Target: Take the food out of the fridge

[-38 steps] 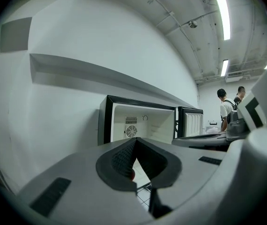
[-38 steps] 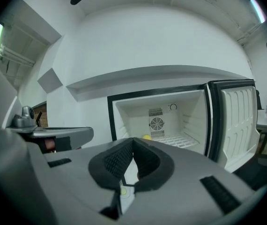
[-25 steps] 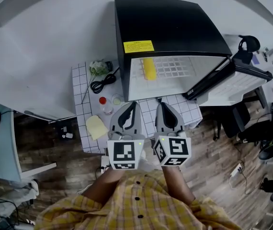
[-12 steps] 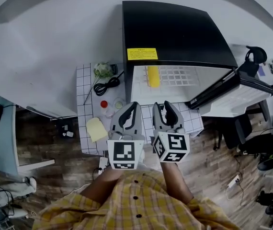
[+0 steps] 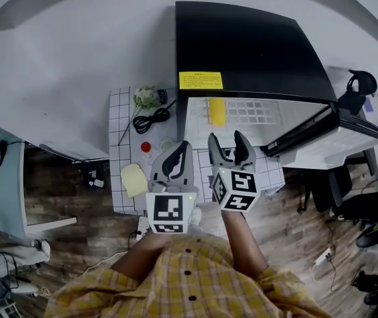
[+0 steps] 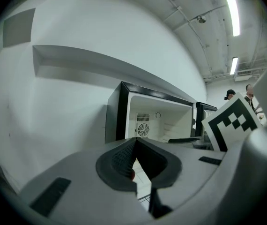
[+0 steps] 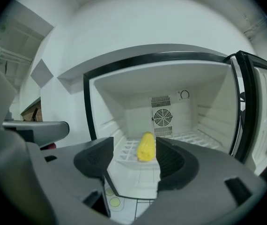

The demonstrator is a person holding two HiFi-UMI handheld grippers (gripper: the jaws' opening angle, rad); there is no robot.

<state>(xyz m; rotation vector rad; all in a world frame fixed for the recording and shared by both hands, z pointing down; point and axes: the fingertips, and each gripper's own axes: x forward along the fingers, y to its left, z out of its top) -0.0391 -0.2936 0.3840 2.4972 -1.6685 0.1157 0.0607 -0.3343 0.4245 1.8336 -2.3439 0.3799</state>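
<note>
A small black fridge [image 5: 252, 42] stands on the tiled table with its door [image 5: 335, 134] swung open to the right. A yellow corn cob [image 5: 216, 111] lies on the white wire shelf [image 7: 189, 137] inside, towards the left. My right gripper [image 5: 229, 150] points at the opening; its jaws have just been opening and stand apart with nothing between them, the corn cob [image 7: 146, 147] showing beyond the gap. My left gripper [image 5: 174, 159] hovers over the table left of the fridge [image 6: 138, 118], jaws together and empty.
On the white tiled table [image 5: 119, 148] lie a black cable [image 5: 150, 118], a green plant piece [image 5: 146, 97], a red-capped item [image 5: 146, 147] and a pale yellow piece [image 5: 134, 180]. The open fridge door juts out at the right. Wooden floor lies around the table.
My right gripper's jaws went from shut to apart, and it moved forward towards the fridge opening. The left gripper shifted forward slightly and stayed shut.
</note>
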